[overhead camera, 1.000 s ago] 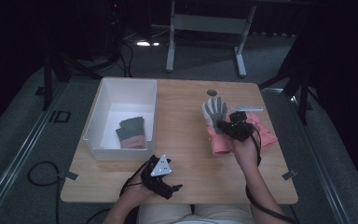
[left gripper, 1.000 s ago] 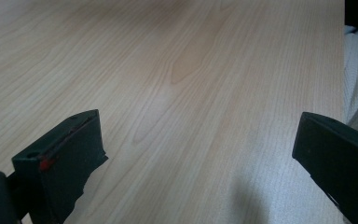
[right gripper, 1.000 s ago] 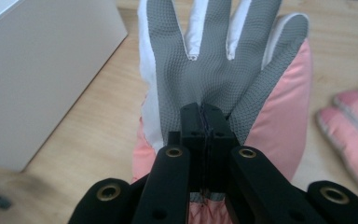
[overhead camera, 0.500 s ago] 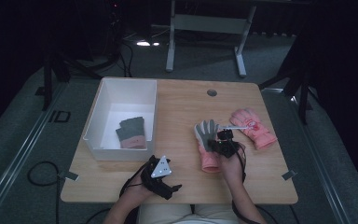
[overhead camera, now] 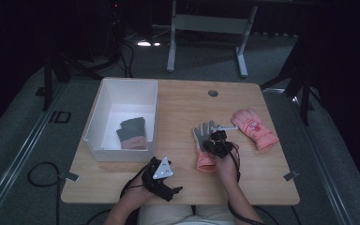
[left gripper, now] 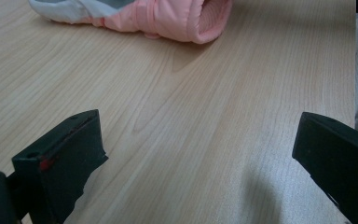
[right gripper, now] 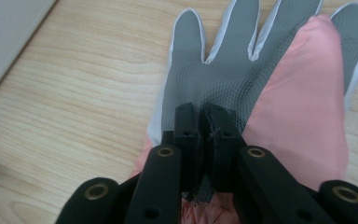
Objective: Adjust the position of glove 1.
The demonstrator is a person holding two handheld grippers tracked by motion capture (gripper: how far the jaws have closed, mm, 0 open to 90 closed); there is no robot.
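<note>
The right gripper (right gripper: 200,128), jaws pinched together on the grey palm fabric of the pink glove (overhead camera: 205,145) lying mid-desk at its 12 o'clock, holds something soft, light and floppy, best taken by a fabric fold, while the left gripper (left gripper: 191,154) rests wide open and empty.

My surface (overhead camera: 178,108) is light wood w/ a round hole near the far edge. On it: white bin (overhead camera: 104,105) at left, grey/pink glove (overhead camera: 203,140) around centre, a 2nd pink glove (overhead camera: 255,129) to its right, apart from it. My left tool (overhead camera: 161,180) rests near the front edge.
</note>
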